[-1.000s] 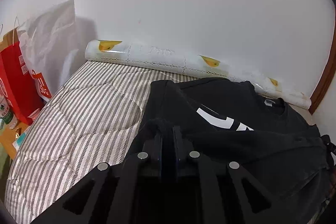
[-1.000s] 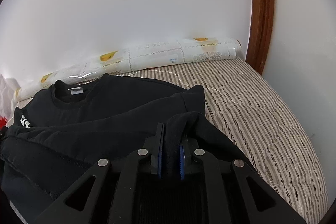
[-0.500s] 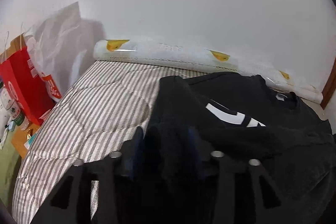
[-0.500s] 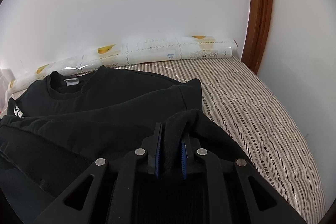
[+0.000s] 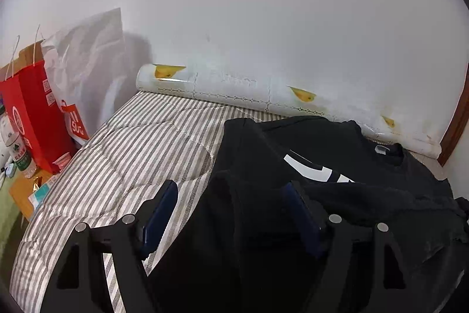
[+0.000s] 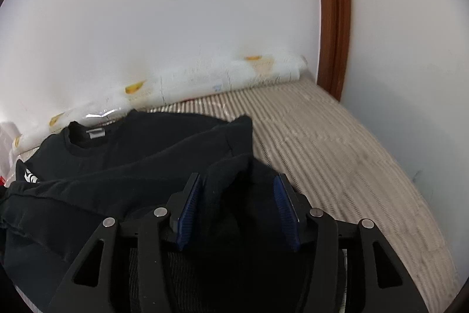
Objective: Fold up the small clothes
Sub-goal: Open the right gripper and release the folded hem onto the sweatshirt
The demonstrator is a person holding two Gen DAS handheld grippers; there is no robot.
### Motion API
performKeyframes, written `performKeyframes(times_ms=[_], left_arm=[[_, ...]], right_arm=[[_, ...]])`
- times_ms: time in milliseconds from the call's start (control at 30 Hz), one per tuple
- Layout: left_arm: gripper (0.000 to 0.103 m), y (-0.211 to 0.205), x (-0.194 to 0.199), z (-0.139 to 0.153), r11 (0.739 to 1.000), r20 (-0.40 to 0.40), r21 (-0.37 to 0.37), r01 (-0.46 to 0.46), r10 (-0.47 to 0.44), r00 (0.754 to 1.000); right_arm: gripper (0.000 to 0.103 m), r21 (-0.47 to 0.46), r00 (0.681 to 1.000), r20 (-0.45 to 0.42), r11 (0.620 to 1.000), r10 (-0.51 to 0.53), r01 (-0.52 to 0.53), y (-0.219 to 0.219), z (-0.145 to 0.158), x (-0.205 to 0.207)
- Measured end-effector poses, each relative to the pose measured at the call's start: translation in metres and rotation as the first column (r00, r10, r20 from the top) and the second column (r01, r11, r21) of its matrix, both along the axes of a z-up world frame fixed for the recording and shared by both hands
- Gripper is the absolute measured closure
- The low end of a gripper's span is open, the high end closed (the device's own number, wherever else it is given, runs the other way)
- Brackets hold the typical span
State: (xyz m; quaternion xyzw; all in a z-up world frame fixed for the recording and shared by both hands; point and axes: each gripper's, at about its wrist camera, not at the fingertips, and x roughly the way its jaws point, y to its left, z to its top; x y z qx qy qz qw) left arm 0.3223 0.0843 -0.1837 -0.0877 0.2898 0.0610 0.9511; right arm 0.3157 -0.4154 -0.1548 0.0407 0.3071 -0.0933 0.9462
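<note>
Black sweatshirt [image 5: 337, 154]: lying on the striped mattress [image 5: 132, 154], collar toward the wall, white label showing inside the neck, white print on the chest partly covered by a fold of its own cloth drawn across the front. Left gripper [image 5: 231, 213]: jaws opening, blue pads spread wide; a hump of the black cloth stands between them, lying against the right-hand pad and clear of the left-hand one, which sits over bare mattress. Right gripper [image 6: 239, 207]: jaws opening, ribbed blue pads apart; a fold of the sweatshirt [image 6: 152, 154] rises in the gap, close to the left-hand pad, neither pad pinching it. Patterned roll [image 5: 263, 93]: white with yellow motifs, lying along the foot of the wall behind the sweatshirt. Red paper bag [image 5: 35, 113] and white bag [image 5: 88, 69]: standing beside the mattress. Brown wooden frame [image 6: 334, 19]: upright on the wall by the mattress corner
</note>
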Motion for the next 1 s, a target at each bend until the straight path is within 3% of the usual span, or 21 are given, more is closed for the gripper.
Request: performKeyframes(times_ms=[133,333,533,700,800,1000], left_arm=[[0.029,0.004,-0.014,0.0,1.0,-0.01,-0.013,-0.012,0.012,1.0],[0.029,0.02,-0.055,0.001,0.999,-0.025,-0.053,-0.008,0.006,1.0],[0.029,0.051,-0.102,-0.019,0.994,-0.122,-0.11,-0.01,-0.004,0.993],[0.029,0.055,-0.136,-0.027,0.993,-0.159,-0.11,0.039,-0.056,0.986],[0.028,0.052,-0.146,-0.032,0.966,-0.152,-0.231,0.116,-0.154,0.976],[0.028,0.04,-0.136,-0.032,0.964,-0.155,-0.239,0.113,-0.153,0.976]], right_arm=[[0.052,0.0,1.0,0.022,1.0,0.005,-0.005,-0.008,0.002,-0.03],[0.052,0.006,0.998,-0.058,1.0,0.003,-0.003,-0.025,-0.011,-0.082],[0.051,0.055,0.991,-0.122,0.997,0.051,-0.045,-0.032,-0.017,-0.121],[0.051,0.096,0.981,-0.174,0.993,0.081,-0.065,-0.033,-0.031,-0.136],[0.051,0.125,0.972,-0.214,0.989,0.098,-0.073,-0.034,-0.041,-0.134],[0.05,0.19,0.973,-0.208,0.98,0.102,-0.062,-0.042,-0.038,-0.128]])
